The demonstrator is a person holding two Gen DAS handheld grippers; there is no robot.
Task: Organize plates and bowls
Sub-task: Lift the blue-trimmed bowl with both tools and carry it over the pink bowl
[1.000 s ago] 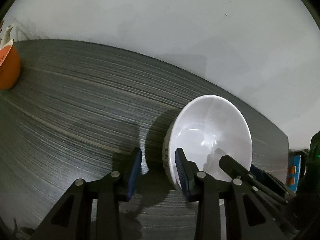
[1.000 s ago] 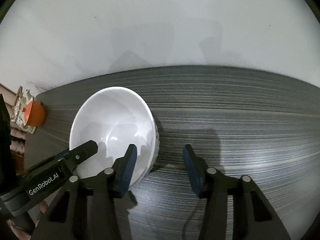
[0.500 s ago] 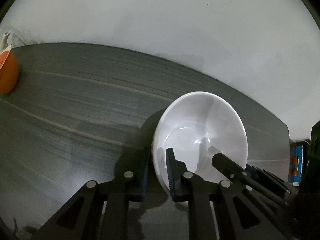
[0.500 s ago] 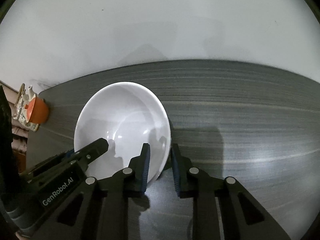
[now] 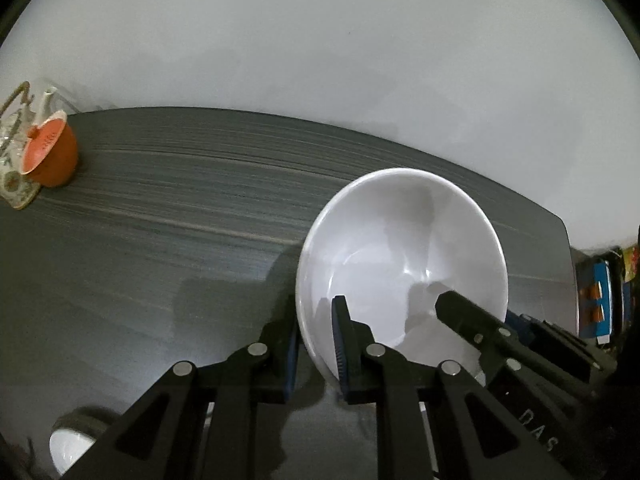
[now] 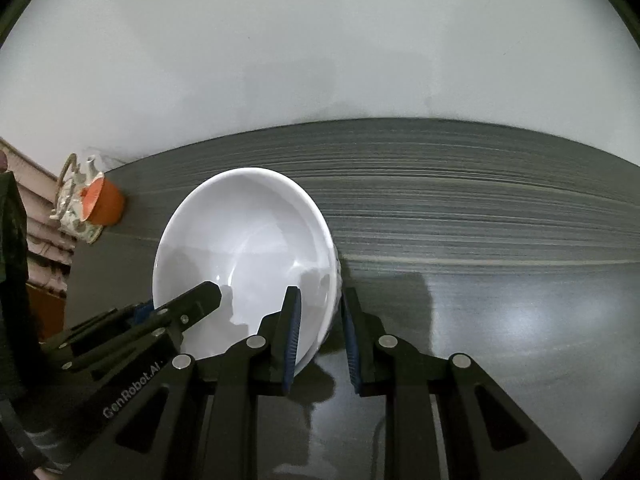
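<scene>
Table (image 5: 168,240): dark grey, striped grain, fills both wrist views; pale wall behind it.

White bowl (image 5: 404,256): sits at about 4 o'clock in the left view and 8 o'clock in the right view. I judge it is just clear of the table, carried by its rim on two opposite sides.

Left hand-held gripper (image 5: 314,344): clenched on the bowl's rim at its 8 o'clock side, one blue pad inside the wall, one outside. Right hand-held gripper (image 6: 320,340): same grip on the opposite side, rim pinched between the pads. Both sets of jaws have just been closing, and the rim is between them.

How to do the lift well, as I read it:
- Raise both hands at the same rate so the bowl stays level. Any mismatch twists the rim in the pads.
- Keep the spacing between my hands fixed. Pulling apart drags the pads off the glazed lip; pushing in levers it.
- The glaze looks slick and the pads hold only a narrow strip of rim, so no quick swings.

Count:
- 1 table
- 1 white bowl in hand
- 1 more pale, rounded dish (image 5: 70,446) at 7 o'clock in the left view, partly cut off; bowl or plate, can't tell
- 1 orange cup (image 5: 54,154) at 10 o'clock
- 1 patterned teapot (image 6: 74,196) just beside that cup
- 2 hand-held grippers
</scene>
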